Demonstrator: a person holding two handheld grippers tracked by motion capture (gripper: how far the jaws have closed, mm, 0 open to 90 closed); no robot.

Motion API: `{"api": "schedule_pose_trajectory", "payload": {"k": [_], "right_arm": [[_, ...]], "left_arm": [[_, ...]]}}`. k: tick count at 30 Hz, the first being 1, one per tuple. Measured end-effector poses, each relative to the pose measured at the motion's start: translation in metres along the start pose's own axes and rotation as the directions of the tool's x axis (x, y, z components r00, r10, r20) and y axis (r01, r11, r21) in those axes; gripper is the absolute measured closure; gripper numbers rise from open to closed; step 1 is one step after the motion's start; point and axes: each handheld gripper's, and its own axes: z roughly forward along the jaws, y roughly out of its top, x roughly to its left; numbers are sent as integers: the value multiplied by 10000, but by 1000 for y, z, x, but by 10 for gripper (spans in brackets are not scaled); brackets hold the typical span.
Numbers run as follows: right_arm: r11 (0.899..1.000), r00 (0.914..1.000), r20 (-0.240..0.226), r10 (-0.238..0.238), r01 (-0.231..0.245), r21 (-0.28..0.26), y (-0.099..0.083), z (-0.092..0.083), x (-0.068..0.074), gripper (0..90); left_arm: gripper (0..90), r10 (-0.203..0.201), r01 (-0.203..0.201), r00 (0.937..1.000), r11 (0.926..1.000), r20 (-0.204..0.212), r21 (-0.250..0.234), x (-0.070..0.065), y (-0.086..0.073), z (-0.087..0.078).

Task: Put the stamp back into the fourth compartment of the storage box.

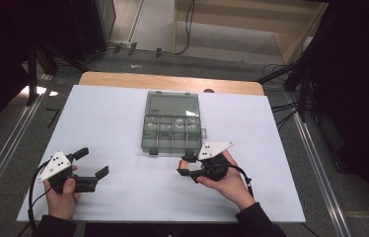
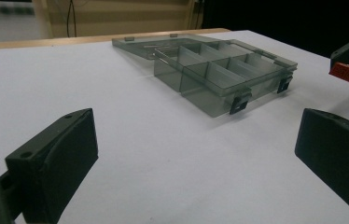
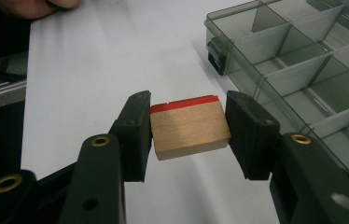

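A wooden block (image 3: 189,127) with a red far face is clamped between the two jaws of my right gripper (image 3: 189,133), held just above the white table sheet. From above, that gripper (image 1: 186,165) sits close to the front right corner of a smoky clear compartment box (image 1: 171,129), whose lid lies open toward the far side. The red end of the block (image 2: 348,73) also peeks in at the right edge of the left gripper view. My left gripper (image 1: 92,163) rests at the front left of the table with its jaws wide apart and nothing between them.
The white sheet (image 1: 108,128) covers a wooden table whose far edge (image 1: 123,79) is bare. Several box compartments hold small pale items (image 1: 172,126). Black latches (image 2: 240,103) stick out of the box's near side. Dark stands and cables surround the table.
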Motion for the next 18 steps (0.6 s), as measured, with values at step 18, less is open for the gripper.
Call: {"api": "schedule_pose_trajectory", "payload": {"k": [18], "right_arm": [[9997,9996,92,255,-255,-62,5,-2,-10,509]], "left_arm": [[0,33,-33,10000,10000,13,12,0,0,0]]}}
